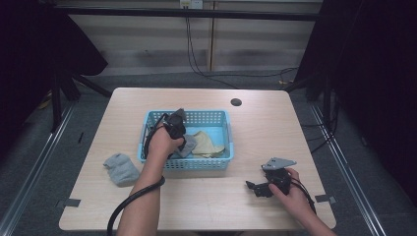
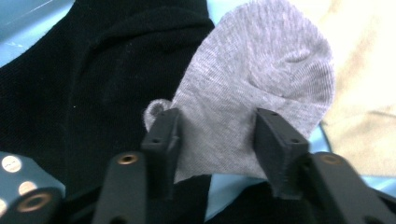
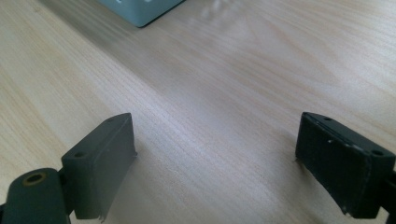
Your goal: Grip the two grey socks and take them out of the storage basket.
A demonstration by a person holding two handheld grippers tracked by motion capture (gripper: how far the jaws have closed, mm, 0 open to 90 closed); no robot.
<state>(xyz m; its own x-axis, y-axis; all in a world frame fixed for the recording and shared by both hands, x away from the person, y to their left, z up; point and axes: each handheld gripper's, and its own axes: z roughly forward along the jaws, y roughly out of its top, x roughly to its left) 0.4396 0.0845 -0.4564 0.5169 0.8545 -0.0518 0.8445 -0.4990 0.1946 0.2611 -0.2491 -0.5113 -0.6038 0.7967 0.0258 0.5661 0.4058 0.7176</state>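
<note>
Left gripper view: black sock [image 2: 93, 93] beside grey sock [image 2: 261, 79]

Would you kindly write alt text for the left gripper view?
A grey sock lies between the left gripper's two black jaws, which touch it on both sides. It rests on a black sock, with beige cloth to the right and blue basket floor beneath.

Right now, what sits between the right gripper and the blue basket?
Nothing: bare wooden table runs from the right gripper, jaws open, to the blue basket corner, in the right gripper view. The high view shows the same bare stretch.
</note>
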